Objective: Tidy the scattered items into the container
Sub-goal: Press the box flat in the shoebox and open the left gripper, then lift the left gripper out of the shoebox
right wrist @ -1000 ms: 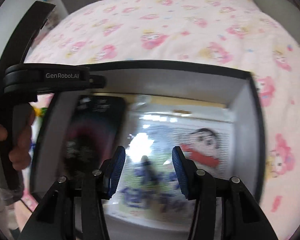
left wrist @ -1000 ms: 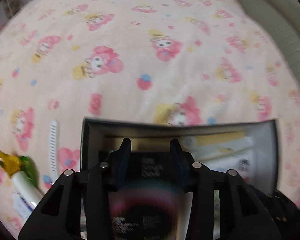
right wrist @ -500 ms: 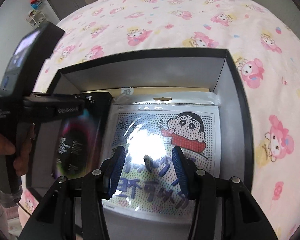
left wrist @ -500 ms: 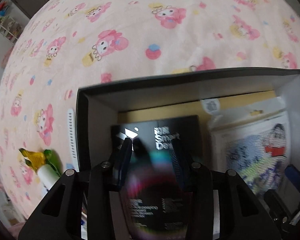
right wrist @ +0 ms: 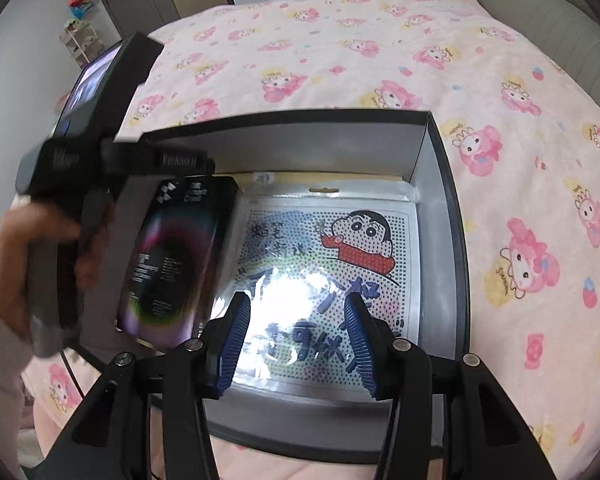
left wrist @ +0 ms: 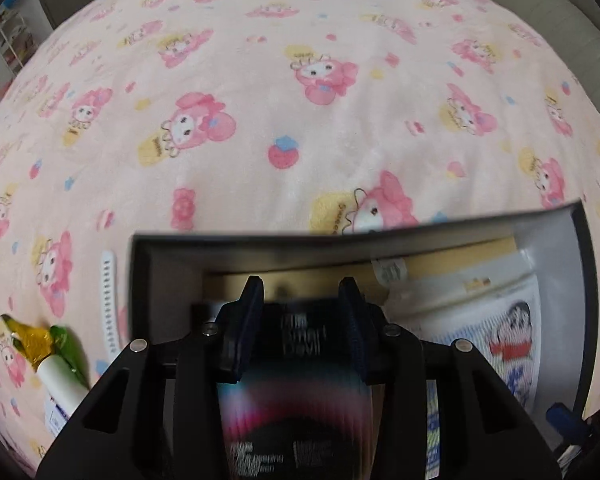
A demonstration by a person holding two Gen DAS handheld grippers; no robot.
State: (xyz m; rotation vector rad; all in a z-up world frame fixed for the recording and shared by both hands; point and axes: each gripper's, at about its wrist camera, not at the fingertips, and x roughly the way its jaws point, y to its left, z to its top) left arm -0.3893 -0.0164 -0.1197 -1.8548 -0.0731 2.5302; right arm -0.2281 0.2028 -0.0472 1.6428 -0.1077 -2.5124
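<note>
Left tongs (left wrist: 300,320) clamp the black glossy flat box (right wrist: 172,256) inside the grey open container (right wrist: 440,184); release next; right tongs (right wrist: 296,336) part-open, empty

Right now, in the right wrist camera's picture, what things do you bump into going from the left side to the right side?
Person's hand on the left gripper → black phone box → cartoon bead-art packet → grey box wall → pink cartoon blanket.

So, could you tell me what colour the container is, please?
Dark outside, pale grey inside; container clearest from the right wrist.
</note>
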